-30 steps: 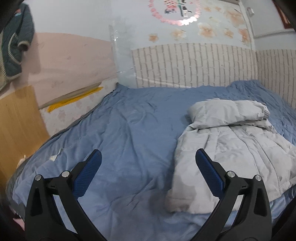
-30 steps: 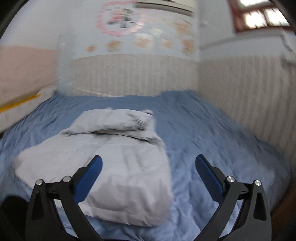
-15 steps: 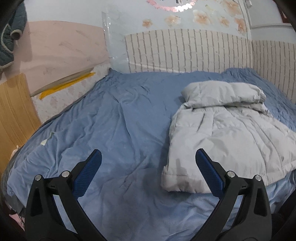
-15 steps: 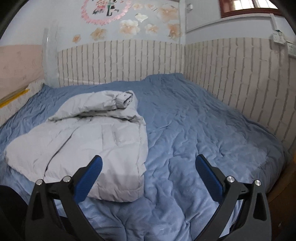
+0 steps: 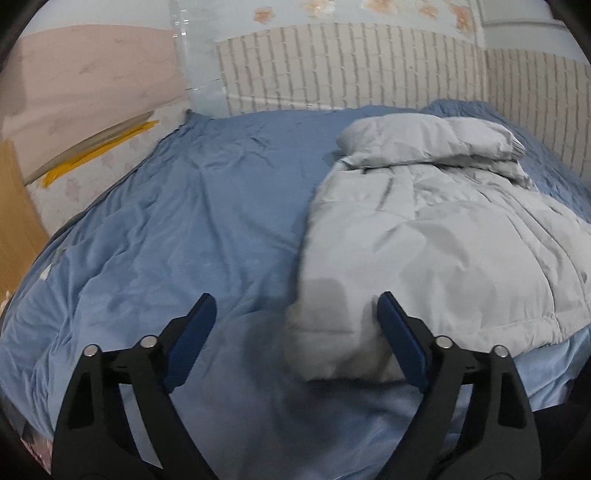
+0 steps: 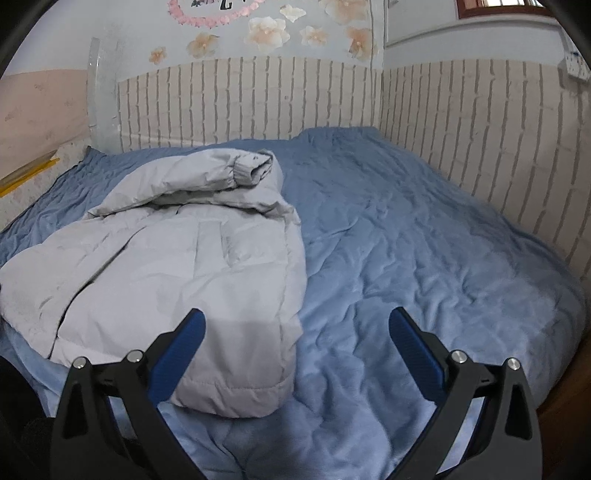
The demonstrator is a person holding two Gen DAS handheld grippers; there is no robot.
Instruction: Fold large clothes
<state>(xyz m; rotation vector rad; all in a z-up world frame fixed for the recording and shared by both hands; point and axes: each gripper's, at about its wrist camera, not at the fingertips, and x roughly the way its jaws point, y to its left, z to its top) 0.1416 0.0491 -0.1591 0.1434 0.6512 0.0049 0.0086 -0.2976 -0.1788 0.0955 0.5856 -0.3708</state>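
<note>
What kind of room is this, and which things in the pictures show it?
Most likely a home bedroom. A wide bed with a blue quilt fills the view, a grey padded jacket lies on it, and flower decorations hang on the wall above brick-pattern panelling.

Open blue bed (image 5: 207, 221) lies left of the grey jacket (image 5: 424, 236) and right of it too; brick-patterned walls (image 6: 480, 140) close off the far side and right.

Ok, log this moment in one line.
stage: approach | grey puffer jacket: on blue bedspread | left gripper: closing, empty | right gripper: open, empty
</note>
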